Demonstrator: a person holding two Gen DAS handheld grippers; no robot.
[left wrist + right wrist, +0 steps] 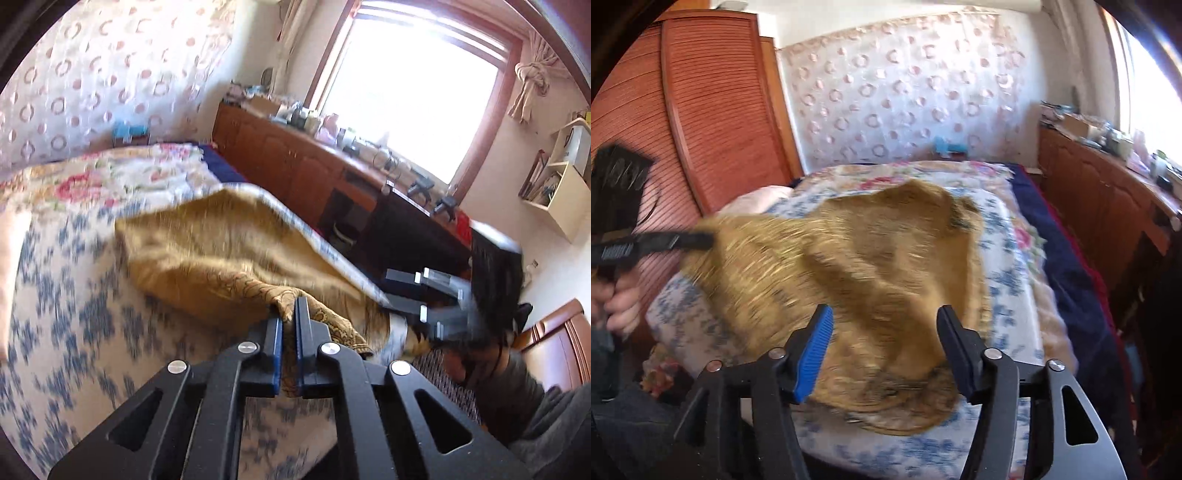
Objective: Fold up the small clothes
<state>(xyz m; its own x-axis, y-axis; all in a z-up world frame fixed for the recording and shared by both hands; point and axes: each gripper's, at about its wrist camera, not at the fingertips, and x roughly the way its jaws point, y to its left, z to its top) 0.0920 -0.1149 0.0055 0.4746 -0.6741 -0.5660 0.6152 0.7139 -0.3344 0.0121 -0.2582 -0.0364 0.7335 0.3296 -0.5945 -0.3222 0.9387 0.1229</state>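
A mustard-gold patterned garment lies spread on the bed; it also shows in the right wrist view, blurred by motion. My left gripper is shut on a corner of the garment and lifts it off the bed. In the right wrist view the left gripper holds that edge at the far left. My right gripper is open and empty just above the garment's near hem. In the left wrist view the right gripper hovers open at the garment's right end.
The bed has a blue-and-white floral cover and a navy blanket along its right side. A wooden cabinet with clutter runs under the window. A louvred wooden wardrobe stands at the left.
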